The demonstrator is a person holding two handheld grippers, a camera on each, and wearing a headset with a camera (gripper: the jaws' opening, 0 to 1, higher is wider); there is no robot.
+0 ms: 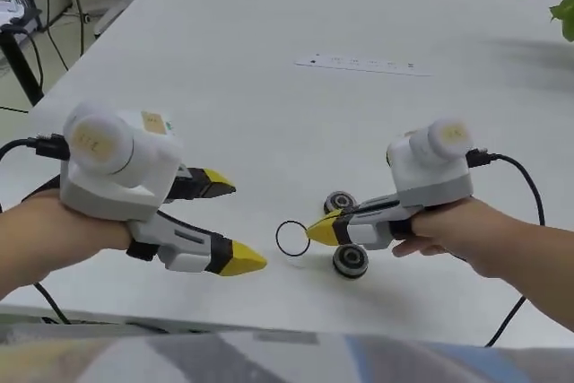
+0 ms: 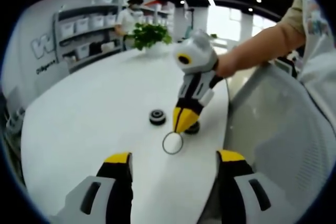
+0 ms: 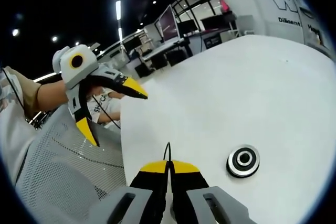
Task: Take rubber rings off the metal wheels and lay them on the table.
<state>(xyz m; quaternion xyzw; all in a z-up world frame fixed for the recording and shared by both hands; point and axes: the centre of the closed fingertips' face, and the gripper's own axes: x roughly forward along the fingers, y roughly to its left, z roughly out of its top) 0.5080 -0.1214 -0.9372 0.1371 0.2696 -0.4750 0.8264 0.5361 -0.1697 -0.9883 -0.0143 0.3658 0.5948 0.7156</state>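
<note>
A thin black rubber ring [image 1: 291, 239] hangs at the tip of my right gripper [image 1: 312, 231], whose yellow-tipped jaws are shut on its edge, low over the white table [image 1: 269, 87]. In the right gripper view the ring [image 3: 168, 150] shows edge-on, rising from the shut right gripper [image 3: 169, 165]. Two metal wheels stand beside that gripper, one behind it [image 1: 340, 202] and one in front [image 1: 350, 260]. My left gripper [image 1: 238, 221] is open and holds nothing, a short way left of the ring. The left gripper view has the ring [image 2: 172, 143] just ahead of the left gripper [image 2: 174, 157].
A white strip with small marks [image 1: 363, 64] lies further back on the table. A potted plant [image 2: 148, 34] stands at the table's far end, and a person [image 2: 128, 17] stands by the shelves beyond it. The table's near edge [image 1: 269, 325] runs just below the grippers.
</note>
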